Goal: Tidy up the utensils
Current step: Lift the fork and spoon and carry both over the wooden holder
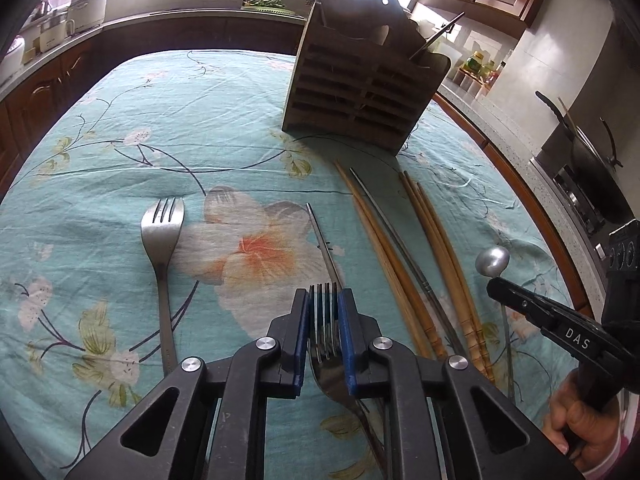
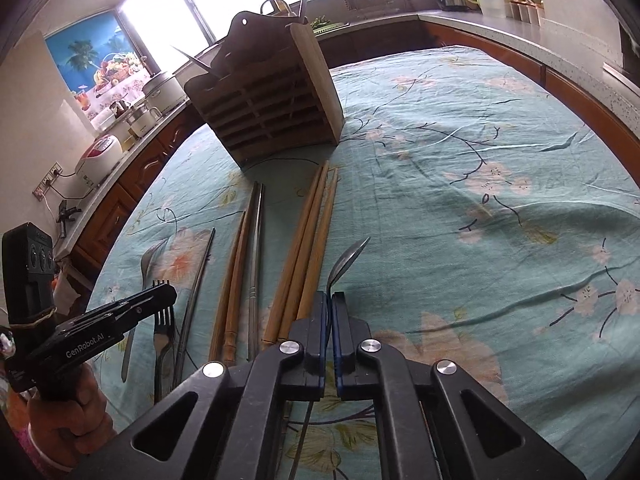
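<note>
Teal floral cloth (image 1: 120, 168) covers the table on which we work. At its far side stands the slatted wooden utensil holder (image 1: 360, 92), upright, with a few metal utensils projecting from its top compartments.

Left gripper (image 1: 323, 300): we see its blue pads (image 1: 303, 320) pressed against both edges of a metal fork (image 1: 322, 344), tines pointing away from us, handle running back beneath the gripper body. In the right wrist view the same gripper (image 2: 162, 292) enters from the left with the fork tines (image 2: 164, 316) showing just below its tip.

Right gripper (image 2: 329, 300): we see the jaws drawn together on the thin neck of a metal spoon (image 2: 348, 258), the bowl projecting forward and tilted on edge. In the left wrist view this gripper (image 1: 496, 282) enters from the right, the rounded spoon bowl (image 1: 492, 261) just beyond its tip, and a hand (image 1: 580, 420) grips its handle.

Remaining items on the cloth:
- A second fork (image 1: 162, 240) lies well to the left, tines toward the holder.
- A single metal chopstick (image 1: 324, 248) lies just ahead of the left gripper.
- Two groups of wooden chopsticks (image 1: 380, 264) lie between the grippers, with a metal chopstick (image 1: 400, 256) among the left group.
</note>
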{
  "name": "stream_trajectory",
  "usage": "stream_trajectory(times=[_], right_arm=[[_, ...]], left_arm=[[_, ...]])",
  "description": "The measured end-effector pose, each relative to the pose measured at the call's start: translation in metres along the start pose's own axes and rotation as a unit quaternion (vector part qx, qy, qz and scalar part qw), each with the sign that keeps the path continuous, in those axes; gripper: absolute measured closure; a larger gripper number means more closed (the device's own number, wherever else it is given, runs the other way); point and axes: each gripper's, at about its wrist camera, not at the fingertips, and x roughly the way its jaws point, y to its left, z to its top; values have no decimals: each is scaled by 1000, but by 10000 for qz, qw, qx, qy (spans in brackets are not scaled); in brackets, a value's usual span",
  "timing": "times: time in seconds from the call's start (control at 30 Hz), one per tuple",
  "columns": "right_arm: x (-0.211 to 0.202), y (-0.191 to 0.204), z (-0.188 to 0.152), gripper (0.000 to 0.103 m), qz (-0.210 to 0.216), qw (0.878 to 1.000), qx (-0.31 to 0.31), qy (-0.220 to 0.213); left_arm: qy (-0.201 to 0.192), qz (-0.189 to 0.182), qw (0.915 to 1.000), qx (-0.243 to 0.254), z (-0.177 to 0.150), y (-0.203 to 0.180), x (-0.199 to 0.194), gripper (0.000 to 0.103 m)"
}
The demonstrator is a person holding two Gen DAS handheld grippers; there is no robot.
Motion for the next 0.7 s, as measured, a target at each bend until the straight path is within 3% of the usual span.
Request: stream_trajectory(times=[0.1, 0.3, 0.7], right_arm=[[-9, 4, 3, 101, 80, 9999, -30, -117], [-28, 12, 11, 101, 294, 9989, 1, -364], [-68, 24, 27, 101, 316, 9949, -113, -954]], left_arm=[[-94, -59, 9999, -21, -1, 3, -11, 102], [-426, -174, 9989, 51, 2, 3, -41, 102], [-1213, -282, 9921, 135, 6, 8, -109, 103]])
